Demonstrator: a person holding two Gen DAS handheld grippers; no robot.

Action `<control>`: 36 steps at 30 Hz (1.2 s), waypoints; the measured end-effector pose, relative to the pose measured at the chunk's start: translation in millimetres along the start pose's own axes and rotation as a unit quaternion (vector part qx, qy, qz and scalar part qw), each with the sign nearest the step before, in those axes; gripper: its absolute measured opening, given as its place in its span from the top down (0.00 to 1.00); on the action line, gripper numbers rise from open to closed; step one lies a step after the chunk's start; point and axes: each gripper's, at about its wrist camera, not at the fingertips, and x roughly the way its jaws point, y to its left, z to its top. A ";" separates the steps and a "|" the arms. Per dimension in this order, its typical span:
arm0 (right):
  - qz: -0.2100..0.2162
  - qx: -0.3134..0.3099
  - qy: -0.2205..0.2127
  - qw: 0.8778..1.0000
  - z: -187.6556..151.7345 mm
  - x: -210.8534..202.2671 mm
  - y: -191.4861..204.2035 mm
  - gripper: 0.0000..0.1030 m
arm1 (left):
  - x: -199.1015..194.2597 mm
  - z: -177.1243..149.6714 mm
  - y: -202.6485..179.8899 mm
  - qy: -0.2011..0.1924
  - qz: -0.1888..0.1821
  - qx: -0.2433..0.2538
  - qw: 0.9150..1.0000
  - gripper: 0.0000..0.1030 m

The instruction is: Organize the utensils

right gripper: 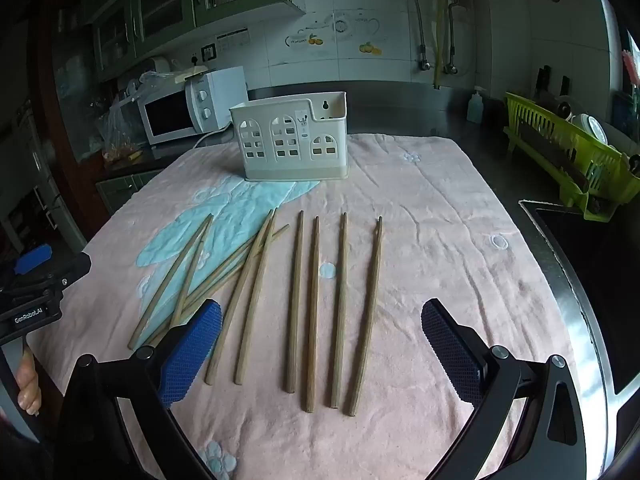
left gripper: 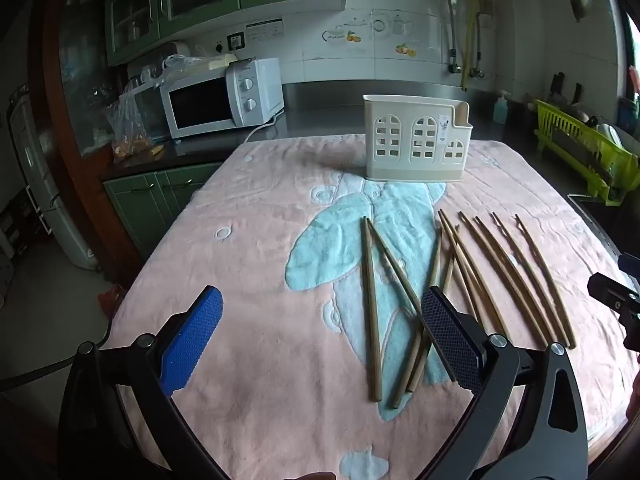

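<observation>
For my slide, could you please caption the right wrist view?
Open right gripper above chopsticks on a pink towel, holder behind.

wooden chopsticks flat on towel, holder upright

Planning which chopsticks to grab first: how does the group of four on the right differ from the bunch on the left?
The right four chopsticks lie apart and roughly parallel; the left bunch crosses and overlaps. The right four rest on pink towel; the left bunch partly covers its blue patch. All are wooden, lying flat.
</observation>
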 end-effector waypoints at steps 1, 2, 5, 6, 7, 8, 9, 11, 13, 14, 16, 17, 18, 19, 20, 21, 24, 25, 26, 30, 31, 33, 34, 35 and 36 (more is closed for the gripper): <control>0.000 0.000 -0.001 1.000 0.8 0.0 -0.3 0.06 | 0.5 -0.1 -0.3 0.001 0.001 0.002 1.000 0.05; -0.001 -0.002 -0.002 1.000 1.6 -0.1 -0.1 0.06 | 0.9 -0.3 -0.5 0.001 0.003 0.003 1.000 0.05; -0.002 -0.002 -0.002 1.000 4.0 0.1 -0.6 0.06 | 9.8 1.2 -1.2 0.011 0.009 0.004 1.000 0.05; -0.003 -0.002 -0.002 1.000 4.6 0.0 -0.7 0.06 | 11.6 1.5 -1.2 0.011 0.010 0.005 1.000 0.05; -0.004 -0.003 -0.001 1.000 5.2 0.1 -0.9 0.06 | 13.6 1.9 -1.0 0.012 0.010 0.005 1.000 0.05; -0.008 -0.004 0.000 1.000 -0.6 10.0 -3.2 0.06 | 15.8 2.5 -0.8 0.012 0.010 0.006 1.000 0.05; -0.011 -0.004 0.001 1.000 -1.6 11.6 -4.1 0.06 | 22.7 -5.1 -2.4 0.013 0.011 0.008 1.000 0.05; -0.015 -0.001 0.006 1.000 -0.6 15.7 -8.8 0.06 | 19.6 -1.9 -0.7 0.010 0.012 0.009 1.000 0.05; -0.018 0.001 0.006 1.000 -3.6 15.8 -10.8 0.06 | 21.1 -0.7 -0.1 0.011 0.013 0.007 1.000 0.05; -0.018 0.003 0.006 1.000 -5.3 15.4 -11.4 0.06 | 21.5 -0.6 0.1 0.012 0.013 0.006 1.000 0.05; -0.019 0.005 0.010 1.000 2.7 17.5 -11.9 0.06 | 21.7 -0.7 0.3 0.011 0.013 0.005 1.000 0.05; -0.019 0.004 0.011 1.000 2.6 17.3 -11.3 0.06 | 21.5 -1.0 0.2 0.011 0.013 0.004 1.000 0.05; -0.019 0.004 0.011 1.000 2.6 17.0 -10.7 0.06 | 21.1 -1.3 0.0 0.011 0.013 0.004 1.000 0.05; -0.018 0.003 0.012 1.000 2.5 16.8 -10.0 0.06 | 20.9 1.9 0.9 0.013 0.012 0.005 1.000 0.05; -0.017 0.002 0.012 1.000 2.5 16.3 -9.1 0.06 | 21.4 2.3 1.0 0.014 0.012 0.004 1.000 0.05; -0.017 0.003 0.012 1.000 3.3 15.8 -9.5 0.06 | 21.8 2.8 1.0 0.014 0.012 0.003 1.000 0.05; -0.015 0.001 0.010 1.000 3.4 14.0 -8.1 0.06 | 22.1 4.6 0.4 0.013 0.011 0.003 1.000 0.05; -0.016 0.000 0.010 1.000 3.5 13.9 -7.6 0.06 | 22.2 5.2 0.1 0.013 0.011 0.003 1.000 0.05; -0.016 0.000 0.010 1.000 3.9 14.0 -6.8 0.06 | 22.2 5.8 -0.1 0.013 0.011 0.003 1.000 0.05; -0.013 -0.001 0.009 1.000 4.1 12.4 -6.3 0.06 | 18.5 1.0 0.4 0.011 0.013 0.004 1.000 0.05; -0.013 -0.001 0.008 1.000 4.2 11.8 -6.4 0.06 | 18.2 1.0 0.0 0.011 0.013 0.004 1.000 0.05; -0.013 -0.001 0.007 1.000 4.0 10.7 -6.0 0.06 | 17.4 1.2 -1.0 0.010 0.013 0.004 1.000 0.05; -0.013 -0.001 0.007 1.000 3.8 10.8 -5.3 0.06 | 17.1 1.3 -1.7 0.010 0.013 0.004 1.000 0.05; -0.013 -0.001 0.007 1.000 3.8 10.6 -5.3 0.06 | 17.0 1.5 -2.4 0.010 0.012 0.003 1.000 0.05; -0.013 -0.001 0.007 1.000 4.1 10.5 -5.3 0.06 | 17.3 1.6 -2.8 0.012 0.009 0.002 1.000 0.05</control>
